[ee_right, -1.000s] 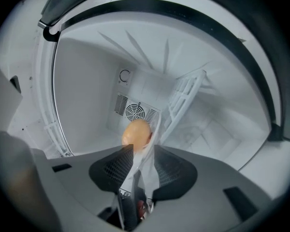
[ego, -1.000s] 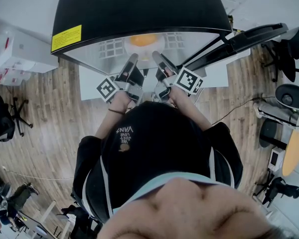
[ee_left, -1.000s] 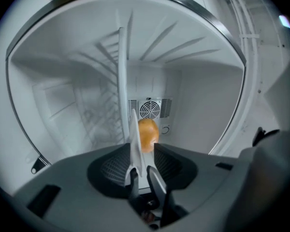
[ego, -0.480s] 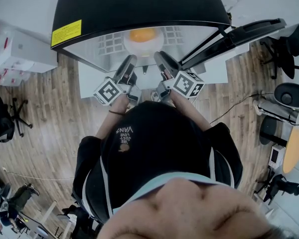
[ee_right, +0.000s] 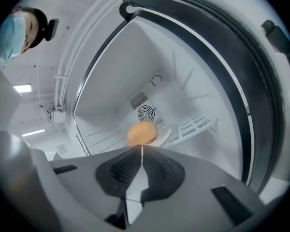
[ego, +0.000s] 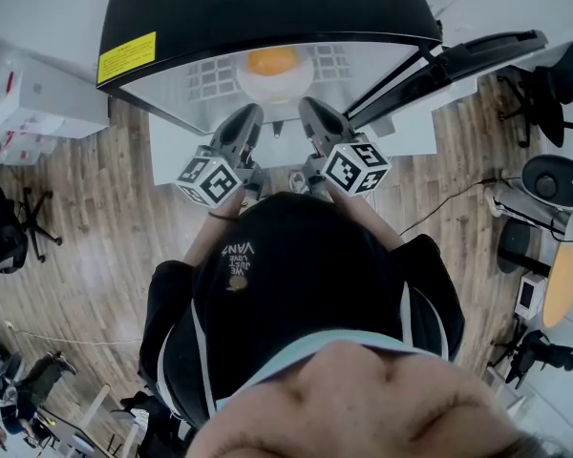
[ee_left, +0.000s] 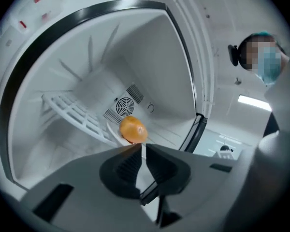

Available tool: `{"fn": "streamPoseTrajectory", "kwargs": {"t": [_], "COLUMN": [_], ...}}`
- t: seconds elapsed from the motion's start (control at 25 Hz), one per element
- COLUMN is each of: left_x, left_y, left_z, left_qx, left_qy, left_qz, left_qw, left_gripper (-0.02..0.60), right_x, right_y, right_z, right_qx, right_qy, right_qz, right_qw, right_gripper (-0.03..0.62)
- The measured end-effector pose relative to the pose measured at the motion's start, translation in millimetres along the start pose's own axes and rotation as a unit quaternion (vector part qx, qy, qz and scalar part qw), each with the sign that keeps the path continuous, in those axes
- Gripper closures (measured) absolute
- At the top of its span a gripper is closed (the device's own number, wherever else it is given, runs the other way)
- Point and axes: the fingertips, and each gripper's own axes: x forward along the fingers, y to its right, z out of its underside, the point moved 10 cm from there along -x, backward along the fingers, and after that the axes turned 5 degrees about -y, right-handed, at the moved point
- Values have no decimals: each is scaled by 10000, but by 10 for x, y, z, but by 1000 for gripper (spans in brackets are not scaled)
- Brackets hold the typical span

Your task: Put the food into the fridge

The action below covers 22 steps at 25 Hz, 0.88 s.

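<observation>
A round orange piece of food [ego: 272,62] lies on a white plate [ee_left: 113,132] on the wire shelf [ee_left: 72,112] inside the open black fridge [ego: 267,8]. In the gripper views the orange food [ee_left: 133,129] [ee_right: 142,133] shows just past the fingertips, well apart from them. My left gripper [ego: 241,130] [ee_left: 141,146] and right gripper [ego: 317,124] [ee_right: 142,149] hover side by side in front of the fridge opening, pointing in. The jaws of both have just been closing and now stand shut, with nothing between them.
The fridge door [ego: 477,60] stands swung open to the right. A fan vent [ee_left: 124,105] sits in the fridge's back wall. The fridge stands on a white table [ego: 167,156] over wood floor. Office chairs [ego: 554,184] stand at the right, white boxes [ego: 29,93] at the left.
Both grippers have rolled in place, so their marker cubes now face more upward. The jaws of both have gone from wide apart to shut. The food has stayed on its plate.
</observation>
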Motion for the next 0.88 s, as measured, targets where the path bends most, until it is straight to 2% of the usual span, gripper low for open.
{"fn": "streamPoseTrajectory", "kwargs": {"t": [0.24, 0.4, 0.6, 0.88], "left_x": [-20, -14, 50, 124], "left_y": [12, 9, 18, -23], "left_z": [13, 28, 44, 25], "left_qx": [569, 799, 880, 738], "left_qy": [-261, -393, -483, -490], "left_qz": [-344, -444, -423, -419], "left_qw": [9974, 9950, 9940, 9952], "left_gripper": [555, 555, 555, 555], "right_x": [-4, 15, 67, 147], "right_y": [-16, -54, -79, -39], "right_z": [32, 49, 39, -3], "right_qx": [-279, -719, -1162, -1135], "right_qy": [-63, -157, -293, -359], "right_qz": [42, 108, 145, 97], "right_qw": [9996, 9972, 9927, 9928], "right_gripper": [582, 582, 582, 582]}}
